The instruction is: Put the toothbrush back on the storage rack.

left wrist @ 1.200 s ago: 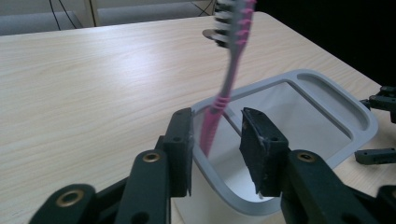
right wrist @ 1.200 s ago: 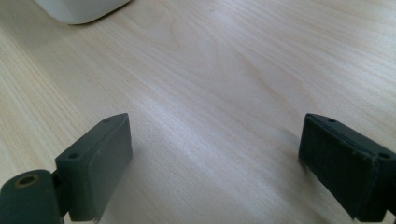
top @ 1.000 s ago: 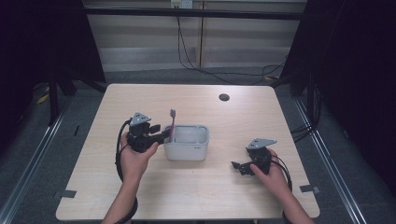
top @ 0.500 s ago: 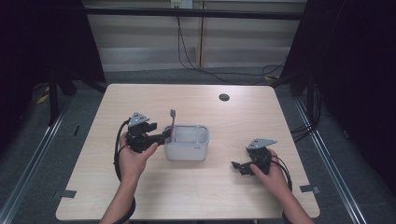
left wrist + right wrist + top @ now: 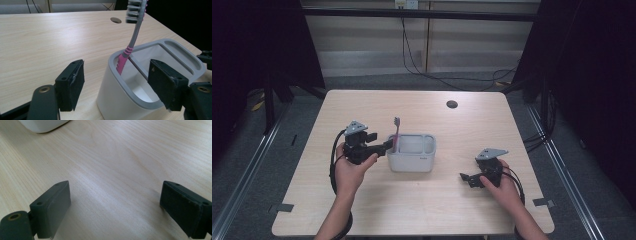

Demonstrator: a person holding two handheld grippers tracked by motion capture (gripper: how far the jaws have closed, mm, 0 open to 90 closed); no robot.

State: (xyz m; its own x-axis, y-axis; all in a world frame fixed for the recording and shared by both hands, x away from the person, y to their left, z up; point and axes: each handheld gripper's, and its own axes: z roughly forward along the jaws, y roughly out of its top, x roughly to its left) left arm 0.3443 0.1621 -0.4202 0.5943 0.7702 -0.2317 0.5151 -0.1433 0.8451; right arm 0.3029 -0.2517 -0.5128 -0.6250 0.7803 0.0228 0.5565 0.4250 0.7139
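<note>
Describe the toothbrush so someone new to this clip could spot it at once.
On the wooden table, near its middle, sits a white holder with a grey rim. The toothbrush stands tilted in the holder's end nearest the left gripper, leaning on the rim. It is the one upright thing there: grey neck, pink grip, bristles on top.

Light wooden table [image 5: 362, 205] fills middle of high view. White holder [image 5: 411, 159] with grey rim stands near frame centre. Dark round hole [image 5: 452, 104] in tabletop, upper right of centre.
</note>
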